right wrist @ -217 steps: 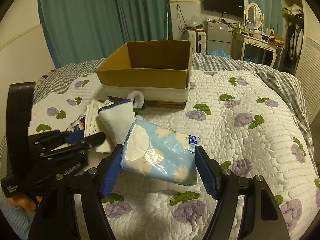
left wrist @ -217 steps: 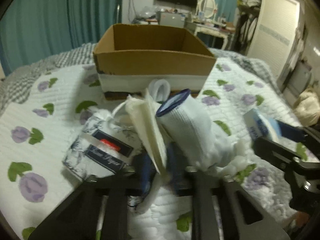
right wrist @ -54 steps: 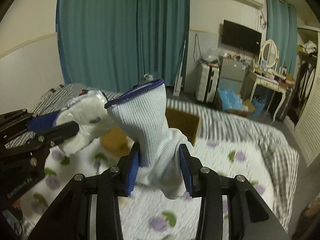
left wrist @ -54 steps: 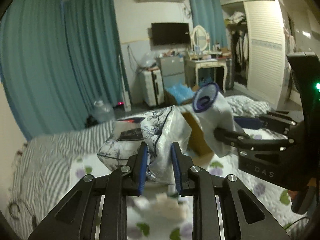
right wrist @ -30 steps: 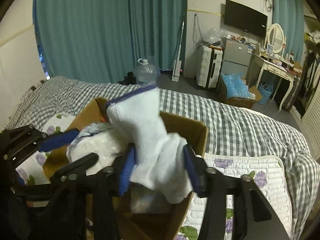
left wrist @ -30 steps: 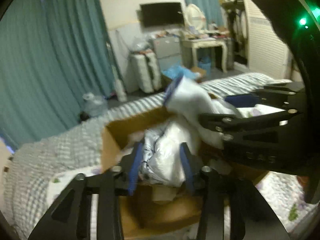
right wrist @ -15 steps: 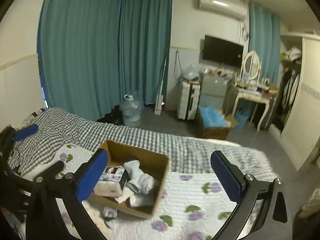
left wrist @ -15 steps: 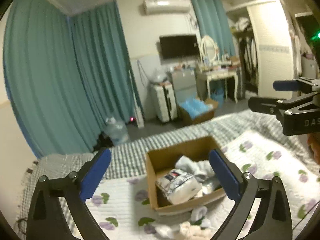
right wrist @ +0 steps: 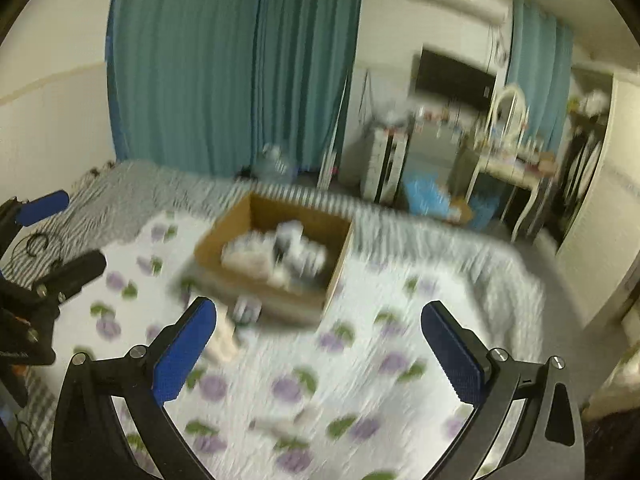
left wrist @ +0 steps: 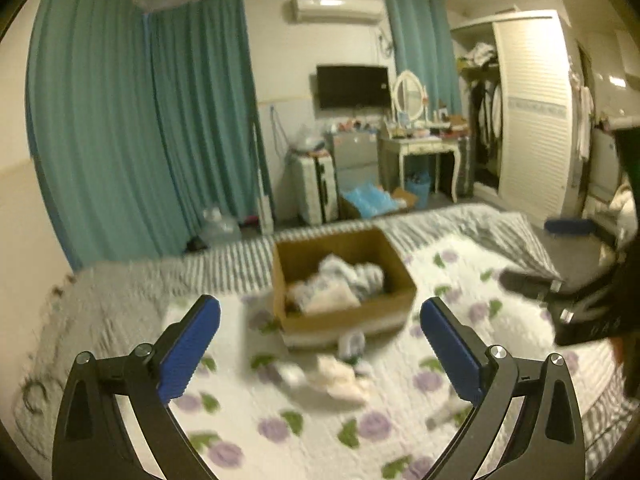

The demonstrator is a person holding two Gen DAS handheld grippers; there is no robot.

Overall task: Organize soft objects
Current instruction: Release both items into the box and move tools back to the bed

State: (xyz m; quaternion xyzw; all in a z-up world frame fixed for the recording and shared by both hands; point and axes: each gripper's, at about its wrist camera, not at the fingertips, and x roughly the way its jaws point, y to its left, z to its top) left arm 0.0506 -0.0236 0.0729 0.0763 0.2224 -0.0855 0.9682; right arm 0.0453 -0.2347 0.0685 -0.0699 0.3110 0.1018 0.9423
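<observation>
A brown cardboard box [left wrist: 398,296] stands on the flowered quilt; it also shows in the right wrist view [right wrist: 338,268]. Pale soft items [left wrist: 340,284] lie inside it, blurred [right wrist: 276,258]. More pale soft pieces [left wrist: 340,376] and a small white roll [left wrist: 352,342] lie on the quilt in front of the box. My left gripper [left wrist: 320,336] is open and empty, high above the bed and back from the box. My right gripper [right wrist: 318,338] is open and empty too. Each gripper shows at the edge of the other's view.
The bed's white quilt [left wrist: 400,420] has purple flowers and a grey checked border. Teal curtains [left wrist: 140,140], a suitcase [left wrist: 314,188], a dressing table [left wrist: 424,156] and a wardrobe [left wrist: 532,120] stand beyond the bed. A black cable [right wrist: 40,244] lies on the left of the bed.
Since a second ago both grippers opened and let the tissue pack and the white sock go into the box, then pulled up and back. In the last half second both views dipped slightly.
</observation>
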